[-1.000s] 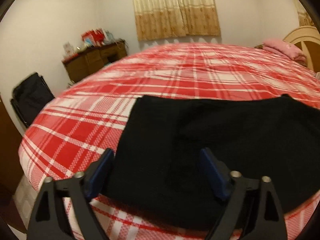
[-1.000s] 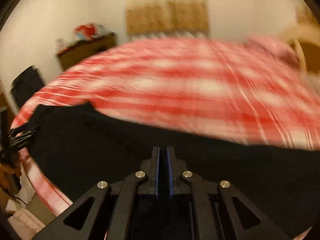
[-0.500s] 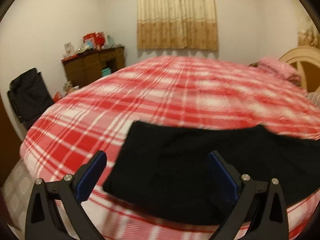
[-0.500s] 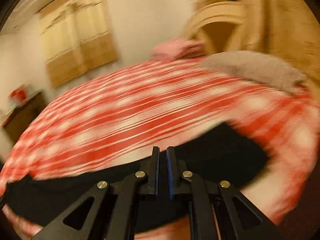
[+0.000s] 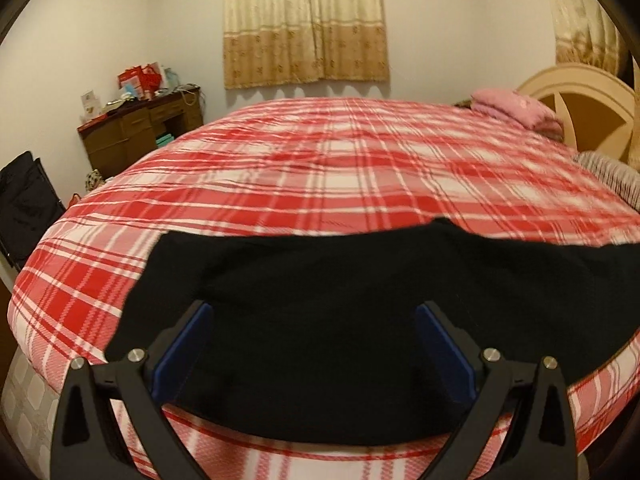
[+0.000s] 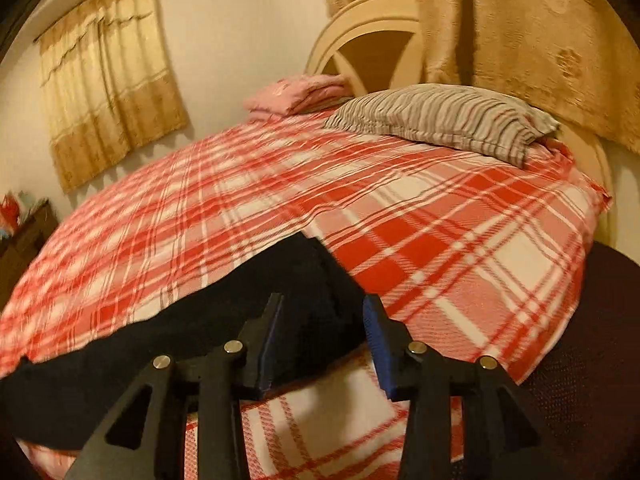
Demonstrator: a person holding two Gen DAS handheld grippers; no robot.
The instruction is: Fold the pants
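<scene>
Left wrist view: the left gripper [image 5: 312, 344] stands spread wide above the black pants [image 5: 340, 320], its blue pads [image 5: 182, 350] clear of the cloth and nothing clamped between them. The pants lie flat along the near edge of the red plaid bedspread [image 5: 340, 168]. Beyond are a brown desk [image 5: 140, 132], a beige curtain [image 5: 306, 24], a folded pink cloth [image 5: 516, 106] and a cream headboard [image 5: 580, 96].

Right wrist view: the right gripper [image 6: 324, 336] has just been opening; its jaws now stand apart over the end of the pants [image 6: 240, 320], released, no cloth pinched. A striped pillow [image 6: 444, 120] rests near the headboard [image 6: 368, 28].
</scene>
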